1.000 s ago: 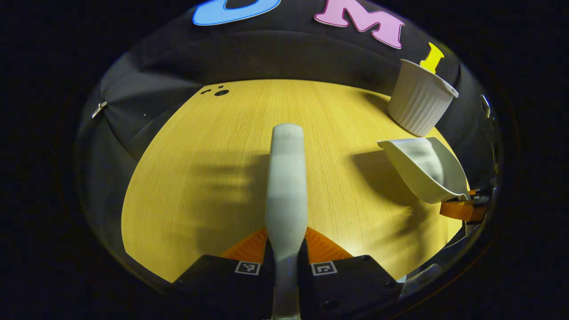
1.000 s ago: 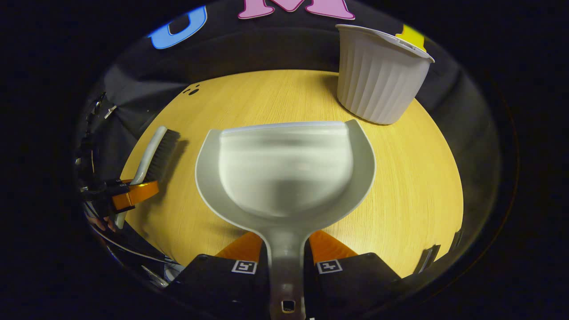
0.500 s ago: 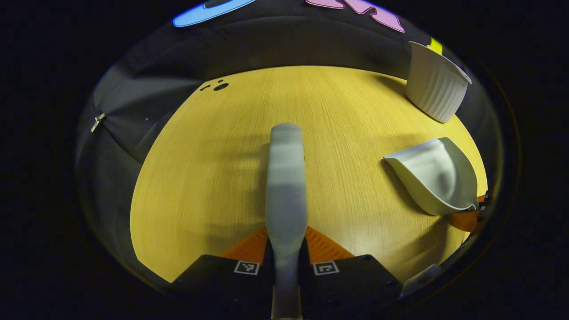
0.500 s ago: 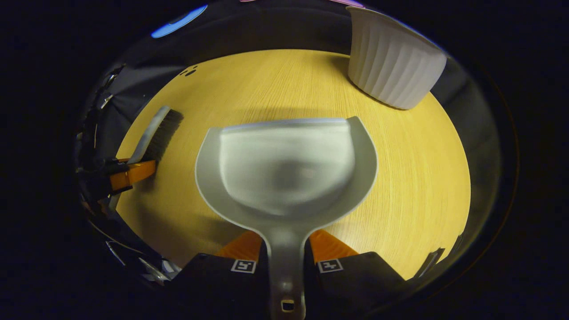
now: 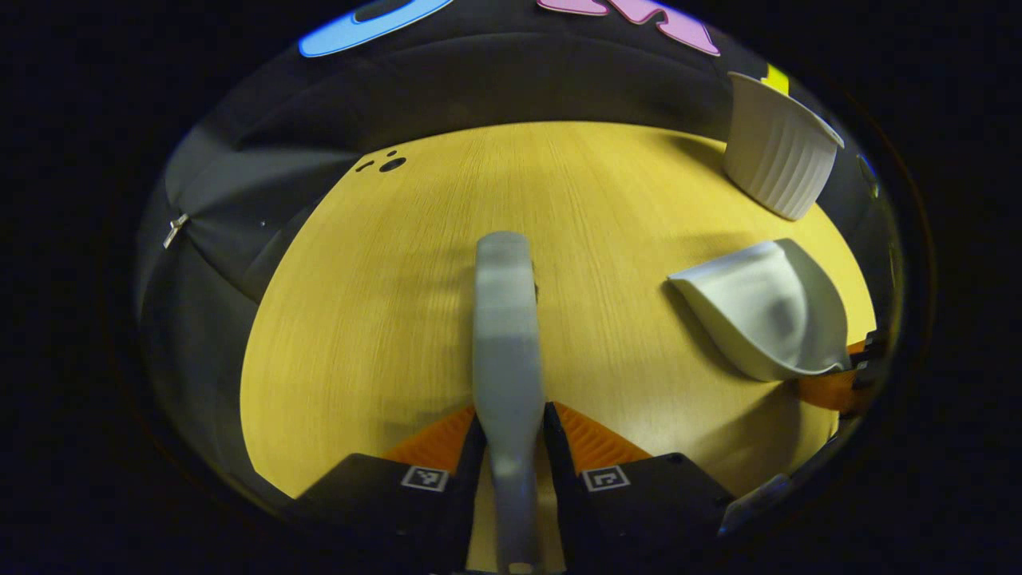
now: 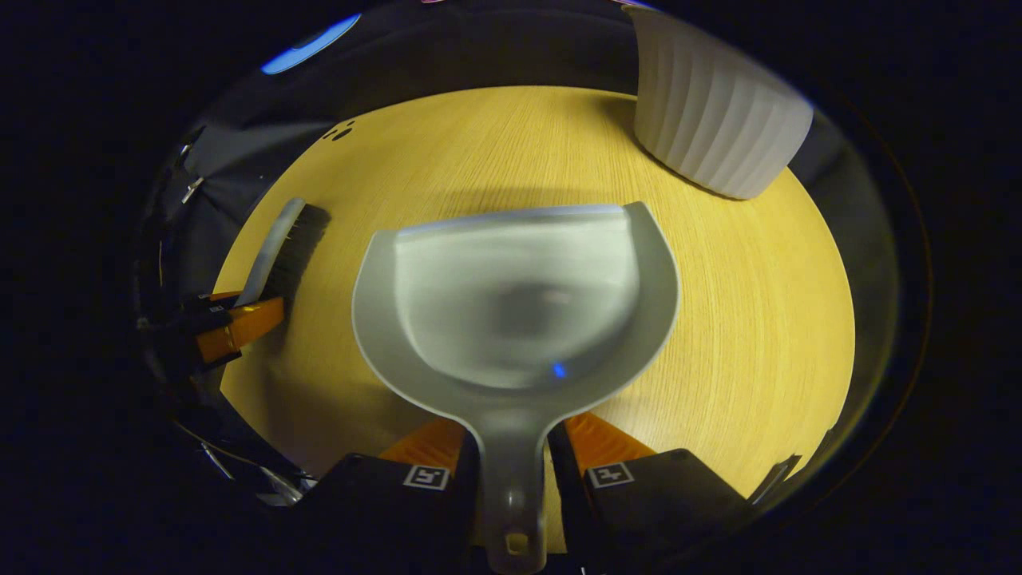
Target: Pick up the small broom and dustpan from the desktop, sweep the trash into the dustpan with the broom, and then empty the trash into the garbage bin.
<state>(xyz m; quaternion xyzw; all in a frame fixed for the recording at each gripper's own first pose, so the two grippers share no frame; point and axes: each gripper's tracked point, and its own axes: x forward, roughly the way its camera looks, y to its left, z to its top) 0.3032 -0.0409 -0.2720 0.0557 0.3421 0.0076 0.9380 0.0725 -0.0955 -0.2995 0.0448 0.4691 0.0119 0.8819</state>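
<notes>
The grey broom (image 5: 505, 319) points away from me across the wooden table (image 5: 359, 335), its handle lying between the parted fingers of my left gripper (image 5: 511, 415), which is open. In the right gripper view the broom (image 6: 283, 243) shows its dark bristles at the left, beside the left gripper (image 6: 239, 327). The grey dustpan (image 6: 511, 295) sits mouth-forward on the table, its handle between the fingers of my open right gripper (image 6: 511, 427). A tiny blue speck (image 6: 559, 370) shows inside the pan. The dustpan (image 5: 766, 307) and right gripper (image 5: 830, 387) appear at the right of the left gripper view.
A white ribbed garbage bin (image 6: 715, 132) stands on the table's far right corner, beyond the dustpan; it is also in the left gripper view (image 5: 778, 156). Small dark holes (image 5: 391, 164) mark the table's far left. Black cloth surrounds the table.
Both grippers' fingers have spread apart from the handles they were clamping. The broom tip has dropped slightly toward the table. The bin has shifted up and right in both views.
</notes>
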